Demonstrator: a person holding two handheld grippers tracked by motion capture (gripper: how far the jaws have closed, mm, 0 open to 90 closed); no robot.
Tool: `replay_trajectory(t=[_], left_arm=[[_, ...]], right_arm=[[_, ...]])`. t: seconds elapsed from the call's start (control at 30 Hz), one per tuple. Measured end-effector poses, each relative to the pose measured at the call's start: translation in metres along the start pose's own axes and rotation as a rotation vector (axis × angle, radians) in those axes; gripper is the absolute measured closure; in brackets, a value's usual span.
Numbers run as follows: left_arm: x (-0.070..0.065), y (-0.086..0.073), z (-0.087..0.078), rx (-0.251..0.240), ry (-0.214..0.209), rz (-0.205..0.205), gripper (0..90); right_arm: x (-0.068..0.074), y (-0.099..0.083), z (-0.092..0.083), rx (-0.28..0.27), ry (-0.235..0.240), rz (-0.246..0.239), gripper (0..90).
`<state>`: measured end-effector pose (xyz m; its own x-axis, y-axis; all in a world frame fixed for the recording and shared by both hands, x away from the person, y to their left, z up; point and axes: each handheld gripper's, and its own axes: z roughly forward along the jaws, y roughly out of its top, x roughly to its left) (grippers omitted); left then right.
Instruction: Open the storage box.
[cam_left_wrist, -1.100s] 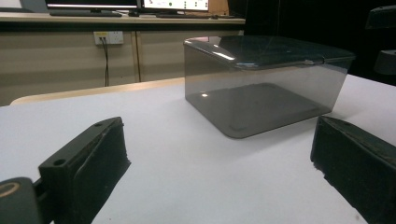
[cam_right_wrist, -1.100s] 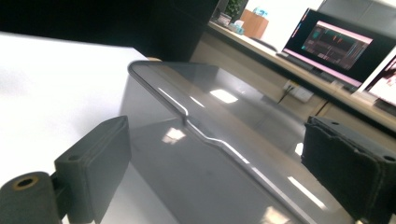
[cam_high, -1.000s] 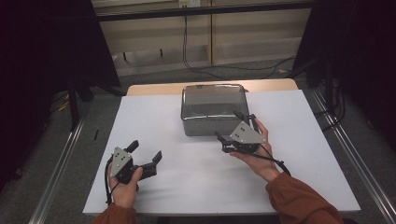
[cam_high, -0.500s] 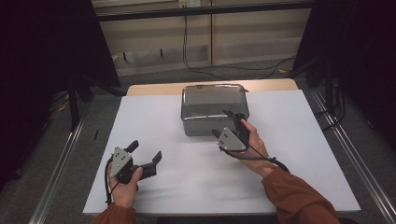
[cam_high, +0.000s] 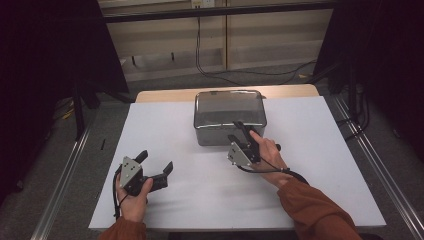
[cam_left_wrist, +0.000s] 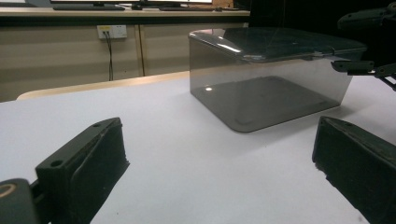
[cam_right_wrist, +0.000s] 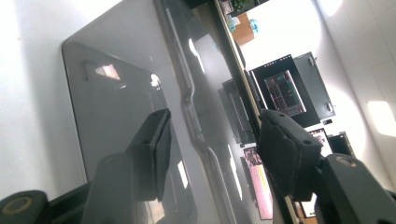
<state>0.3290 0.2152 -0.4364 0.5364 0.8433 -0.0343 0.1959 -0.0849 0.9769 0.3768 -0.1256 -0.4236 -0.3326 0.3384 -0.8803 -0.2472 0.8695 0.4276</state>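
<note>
Judging from the spread right gripper (cam_high: 241, 131) poised at the smoked plastic box's (cam_high: 229, 106) near lid edge, a grasp is being lined up, while the left gripper (cam_high: 155, 166), also spread, is rested well short of it.

A white sheet (cam_high: 200, 195) covers most of a wooden table (cam_high: 160, 96), whose bare strip shows along the far edge. A smoky clear box (cam_high: 229, 116) with a lid sits at the sheet's far middle. A cable (cam_high: 200, 55) hangs down the beige wall behind, from a socket (cam_left_wrist: 112, 31). Metal rails (cam_high: 62, 185) run along both sides on the grey floor.
</note>
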Motion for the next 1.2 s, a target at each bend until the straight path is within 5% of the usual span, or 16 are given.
replay_trajectory(t=[0.17,0.43,0.73,0.83,1.0,1.2], left_arm=[[-0.0001,0.0002,-0.0005,0.002,-0.020,-0.010,4.5],[0.0000,0.0006,-0.0001,0.001,-0.028,-0.013,6.6],[0.0002,0.0017,0.0019,0.008,-0.038,-0.009,7.1],[-0.0013,0.0026,0.0028,0.023,-0.031,0.027,8.2],[-0.0027,0.0036,0.0020,-0.006,-0.060,-0.007,5.3],[-0.0050,0.0027,0.0049,0.001,-0.082,-0.001,3.2]], right_arm=[[0.0036,0.0007,0.0032,0.021,-0.003,-0.070,52.2],[0.0054,-0.0009,0.0073,0.049,-0.016,-0.114,62.8],[0.0086,0.0005,0.0089,0.044,-0.009,-0.132,70.5],[0.0083,0.0013,0.0079,0.039,-0.012,-0.136,74.8],[0.0074,0.0018,0.0078,0.039,-0.006,-0.132,75.0],[0.0052,0.0023,0.0079,0.033,-0.004,-0.145,75.6]])
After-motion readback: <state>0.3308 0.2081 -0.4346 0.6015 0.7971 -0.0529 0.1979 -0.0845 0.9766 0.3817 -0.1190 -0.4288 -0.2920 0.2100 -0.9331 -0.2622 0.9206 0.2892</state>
